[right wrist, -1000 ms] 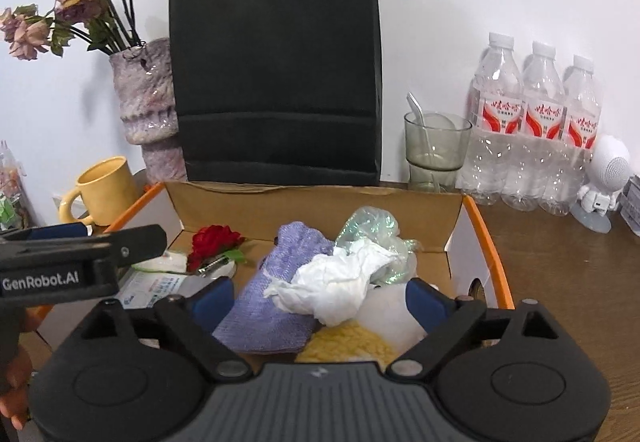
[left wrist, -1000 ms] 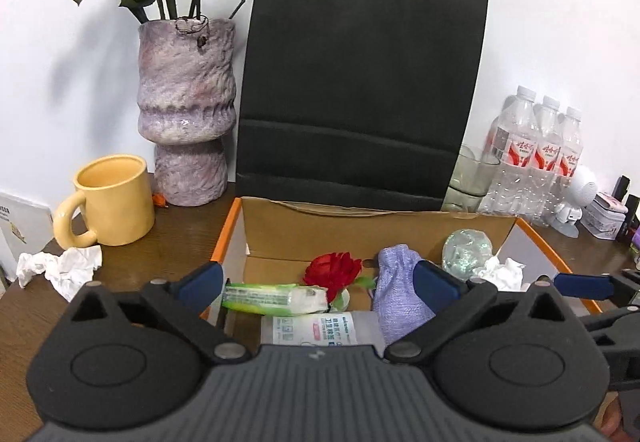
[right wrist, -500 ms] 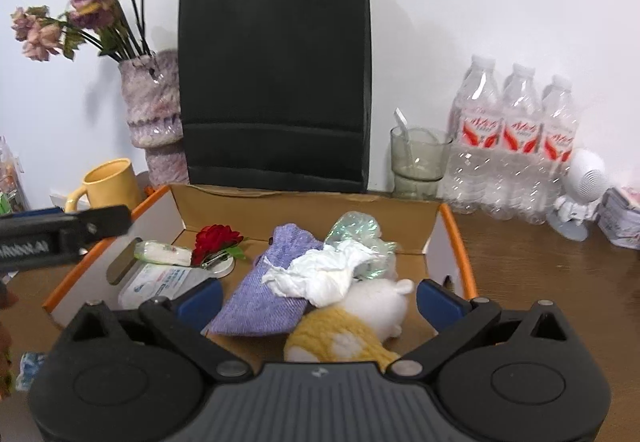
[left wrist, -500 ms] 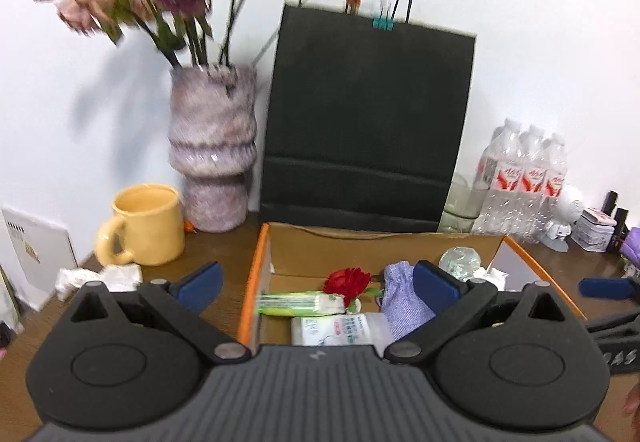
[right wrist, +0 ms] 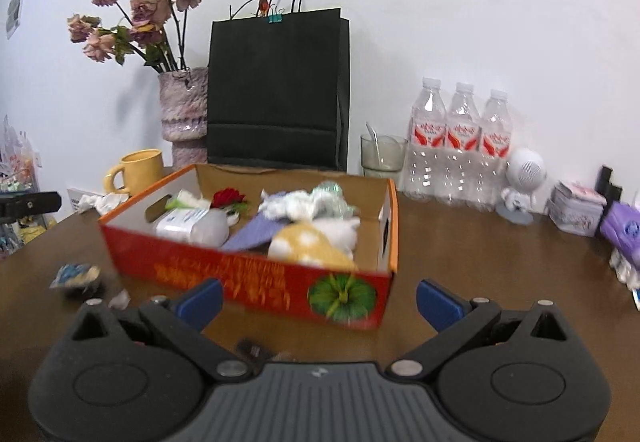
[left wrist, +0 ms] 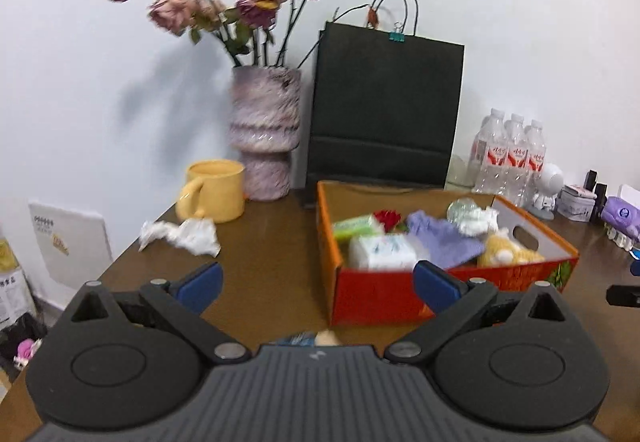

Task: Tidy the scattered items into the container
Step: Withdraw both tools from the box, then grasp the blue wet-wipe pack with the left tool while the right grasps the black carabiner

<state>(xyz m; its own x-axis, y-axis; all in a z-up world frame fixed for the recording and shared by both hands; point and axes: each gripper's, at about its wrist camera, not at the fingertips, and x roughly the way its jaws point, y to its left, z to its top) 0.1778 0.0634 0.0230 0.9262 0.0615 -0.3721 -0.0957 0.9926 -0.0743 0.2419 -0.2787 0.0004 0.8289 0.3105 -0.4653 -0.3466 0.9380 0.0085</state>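
- The left gripper (left wrist: 316, 284) hovered over the wooden counter (left wrist: 264, 262), jaws spread and empty; its fingers (left wrist: 199, 282) carried blue pads.
- The right gripper (right wrist: 318, 298) also had its jaws spread, holding nothing.
- The cardboard box (right wrist: 256, 282), red outside with a printed green pumpkin and blurred orange writing, stood mid-counter.
- Inside lay a tissue pack (left wrist: 380, 252), a red rose (right wrist: 228, 197), a purple cloth (left wrist: 444, 238), a crumpled tissue (right wrist: 292, 202) and a yellow plush (right wrist: 308, 246).
- Outside remained a tissue wad (left wrist: 182, 236) by the yellow mug (left wrist: 214, 191) near the counter's left edge, and a small blue packet (right wrist: 74, 275) left of the box.
- Three clear bottles (right wrist: 460, 142) with unreadable red labels stood along the back edge.
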